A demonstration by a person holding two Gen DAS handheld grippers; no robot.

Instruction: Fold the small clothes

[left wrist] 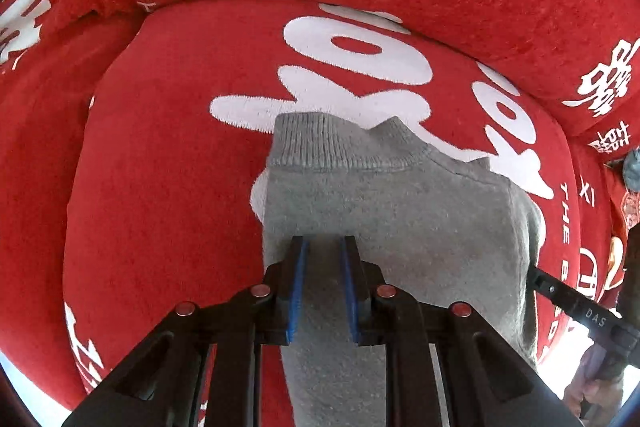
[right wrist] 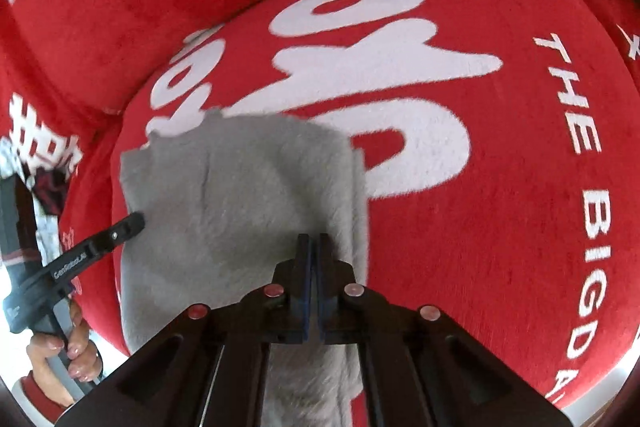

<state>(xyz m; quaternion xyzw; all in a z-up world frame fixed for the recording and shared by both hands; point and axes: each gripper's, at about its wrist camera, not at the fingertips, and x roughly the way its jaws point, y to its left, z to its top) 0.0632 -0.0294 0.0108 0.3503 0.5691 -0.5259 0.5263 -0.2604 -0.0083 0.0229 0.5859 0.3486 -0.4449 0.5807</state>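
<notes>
My left gripper (left wrist: pixel 324 247) hangs parted over the grey garment (left wrist: pixel 384 211) lying on the red cushion (left wrist: pixel 160 167); my right gripper (right wrist: pixel 313 247) looks pinched together on its edge

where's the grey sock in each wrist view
Left wrist: grey sock lies centre, ribbed cuff at the far end, passing between the left gripper fingers.
Right wrist: the sock sits centre-left, under the right gripper.
Shared landmark: the white lettering on the red cushion behind the sock.
</notes>
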